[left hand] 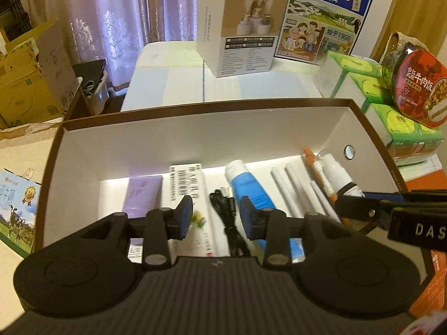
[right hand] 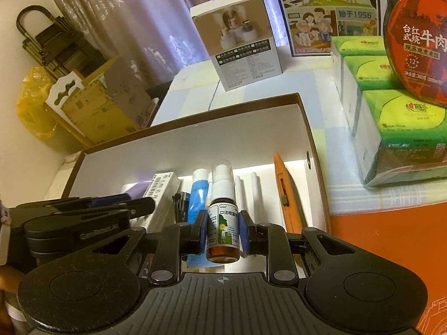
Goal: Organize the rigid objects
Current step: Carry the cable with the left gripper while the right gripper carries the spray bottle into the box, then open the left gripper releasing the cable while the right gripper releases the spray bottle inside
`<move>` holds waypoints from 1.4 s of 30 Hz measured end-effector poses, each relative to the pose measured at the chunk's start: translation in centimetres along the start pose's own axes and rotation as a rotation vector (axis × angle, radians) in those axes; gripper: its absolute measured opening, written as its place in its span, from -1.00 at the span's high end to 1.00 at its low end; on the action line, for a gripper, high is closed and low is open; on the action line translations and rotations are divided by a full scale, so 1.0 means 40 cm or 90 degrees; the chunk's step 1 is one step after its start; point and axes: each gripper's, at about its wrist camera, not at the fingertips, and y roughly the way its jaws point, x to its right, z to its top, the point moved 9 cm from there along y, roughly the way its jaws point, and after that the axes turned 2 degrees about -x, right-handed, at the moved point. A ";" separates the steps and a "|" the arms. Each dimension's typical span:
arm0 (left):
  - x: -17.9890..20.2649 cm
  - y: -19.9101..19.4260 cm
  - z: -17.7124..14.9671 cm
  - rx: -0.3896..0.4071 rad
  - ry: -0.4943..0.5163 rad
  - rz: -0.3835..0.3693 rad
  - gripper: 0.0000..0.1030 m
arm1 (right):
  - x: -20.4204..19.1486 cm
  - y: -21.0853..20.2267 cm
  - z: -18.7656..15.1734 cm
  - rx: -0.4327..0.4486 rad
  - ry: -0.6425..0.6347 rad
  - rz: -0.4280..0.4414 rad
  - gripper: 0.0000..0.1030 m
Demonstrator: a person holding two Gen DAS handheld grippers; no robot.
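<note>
The right gripper (right hand: 223,233) is clamped on a small amber spray bottle (right hand: 223,223), its blue pads pressed against both sides of the label; the bottle stands upright in the lower middle of the right wrist view, above the open brown-rimmed box (right hand: 195,142). In the left wrist view the same bottle (left hand: 342,177) shows at the right edge of the box, its lower part hidden behind the right gripper's dark fingers (left hand: 360,205).

The left gripper (left hand: 216,217) hangs over the box (left hand: 195,136) with its jaws apart and nothing between them. Its body cuts off the near ends of everything lying below.

On the box floor, from left to right across the middle of the left wrist view: a lilac tube (left hand: 144,195), a white carton with a barcode (left hand: 190,189), a black cable (left hand: 226,212) whose near part is blurred, a blue and white tube (left hand: 248,187), several white sticks (left hand: 290,187) whose number is hard to count, and an orange utility knife (left hand: 317,167) partly covered by the bottle. In the right wrist view the knife (right hand: 285,192) leans along the right wall.

In the upper part of that view, a white product box (left hand: 240,30) and a blue milk carton (left hand: 327,16) stand on the table (left hand: 173,81); the carton's top is cut off by the frame. At the right edge, a red bowl pack (left hand: 421,86) rests on green tissue packs (left hand: 396,120).
</note>
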 end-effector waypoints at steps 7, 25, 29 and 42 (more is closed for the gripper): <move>-0.041 -0.015 -0.011 0.004 -0.013 0.004 0.12 | -0.017 0.028 0.019 0.013 -0.002 0.004 0.61; -0.068 -0.082 -0.040 0.035 -0.021 0.007 -0.26 | 0.004 -0.015 0.009 0.046 0.036 0.013 -0.01; -0.057 -0.100 -0.043 0.046 -0.015 0.004 -0.27 | 0.000 -0.028 -0.009 0.045 0.024 0.005 -0.09; -0.018 -0.176 -0.063 0.089 0.006 0.002 -0.37 | -0.011 -0.111 -0.049 0.069 0.015 -0.012 -0.24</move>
